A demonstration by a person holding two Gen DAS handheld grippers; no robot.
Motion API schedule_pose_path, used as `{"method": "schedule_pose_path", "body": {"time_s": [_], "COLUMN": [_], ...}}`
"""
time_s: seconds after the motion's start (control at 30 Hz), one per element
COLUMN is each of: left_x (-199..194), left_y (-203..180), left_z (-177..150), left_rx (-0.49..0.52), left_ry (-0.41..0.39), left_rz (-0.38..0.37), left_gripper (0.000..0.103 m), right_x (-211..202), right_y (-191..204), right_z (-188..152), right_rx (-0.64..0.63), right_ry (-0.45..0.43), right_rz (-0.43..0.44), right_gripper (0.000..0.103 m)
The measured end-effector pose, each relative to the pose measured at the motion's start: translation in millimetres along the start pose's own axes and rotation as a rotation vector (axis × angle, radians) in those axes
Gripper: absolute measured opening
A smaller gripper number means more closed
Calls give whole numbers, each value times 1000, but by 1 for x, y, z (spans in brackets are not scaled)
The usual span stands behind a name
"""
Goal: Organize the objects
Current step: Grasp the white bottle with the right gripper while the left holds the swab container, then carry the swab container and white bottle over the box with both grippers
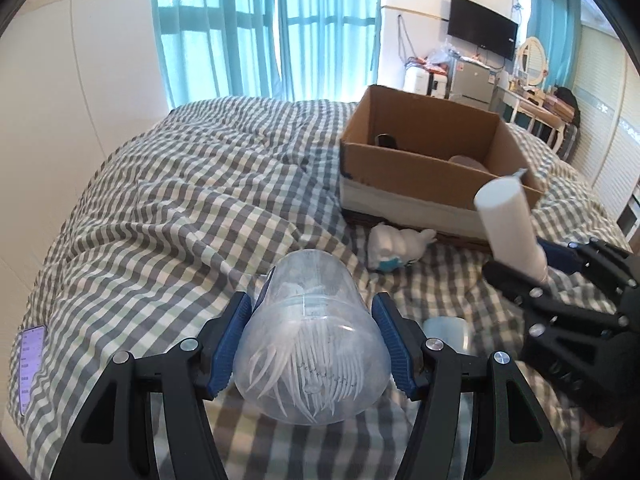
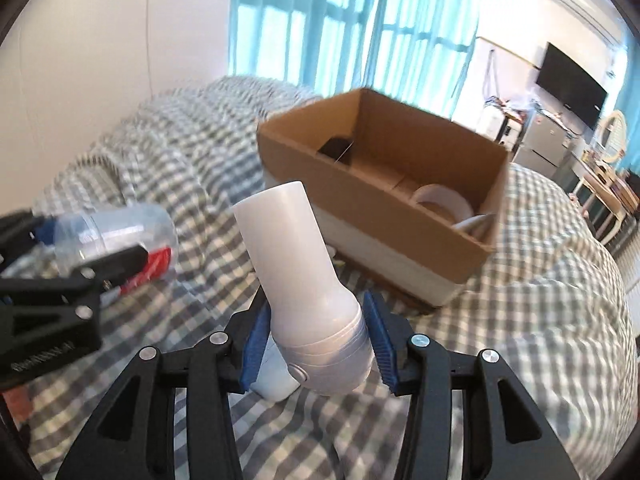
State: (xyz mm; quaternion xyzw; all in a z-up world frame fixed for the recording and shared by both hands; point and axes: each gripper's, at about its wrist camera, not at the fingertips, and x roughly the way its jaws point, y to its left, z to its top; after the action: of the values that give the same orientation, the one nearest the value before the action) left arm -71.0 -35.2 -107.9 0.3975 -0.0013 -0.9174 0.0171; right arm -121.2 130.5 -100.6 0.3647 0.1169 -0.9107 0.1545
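My left gripper [image 1: 310, 344] is shut on a clear plastic jar [image 1: 310, 336] with white sticks inside, held above the checked bed cover. It shows in the right wrist view [image 2: 112, 232] at the left. My right gripper [image 2: 316, 340] is shut on a white bottle [image 2: 296, 264], held tilted above the bed; the bottle also shows in the left wrist view [image 1: 510, 224]. An open cardboard box [image 1: 424, 168] stands on the bed ahead, and in the right wrist view [image 2: 384, 208] it holds a white roll [image 2: 440, 200] and a dark item.
A white soft toy [image 1: 394, 246] lies in front of the box. A phone [image 1: 32, 364] lies at the bed's left edge. A small pale cup [image 1: 446, 328] lies on the cover by my left gripper. A wall stands left, with curtains behind and a dresser far right.
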Motion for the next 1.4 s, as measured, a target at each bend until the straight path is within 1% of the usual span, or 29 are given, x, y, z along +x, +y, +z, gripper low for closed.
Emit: {"method": "schedule_pose_path", "body": {"time_s": [0.1,0.13,0.3,0.5,0.67,0.87,1.1,1.27,1.4], "left_x": [-12,-17,-41,-68,-81,-96,-103,-85,-60], "left_y": [-4,-6,-15,-21,-23,-23,-30,-36,-39], "left_z": [-1,-1,0,7,17,40,78,107,128], "left_rx": [1,3,22,29,29,22,40,48,31], "left_ry": [-17,-25,-66,-118,-142,-185,-238,-243,-230], "left_rz": [-5,-8,-17,-32,-50,-86,-113,-100,-125], "left_gripper": [64,64,64,64,64,64,64,64,64], "right_x": [-14,-28,-60,-85,-103,-111,-113,-98,-75], "right_y": [1,-7,-19,-15,-18,-16,-32,-49,-66], "right_z": [-1,-6,-12,-3,2,13,37,58,75], "right_rx": [25,29,54,48,55,56,63,76,99], "right_ry": [-29,-37,-75,-121,-143,-169,-191,-187,-171], "right_rz": [-6,-9,-8,-11,-12,-17,-11,-13,-7], "right_gripper": [46,46,46,46,46,46,46,46,46]}}
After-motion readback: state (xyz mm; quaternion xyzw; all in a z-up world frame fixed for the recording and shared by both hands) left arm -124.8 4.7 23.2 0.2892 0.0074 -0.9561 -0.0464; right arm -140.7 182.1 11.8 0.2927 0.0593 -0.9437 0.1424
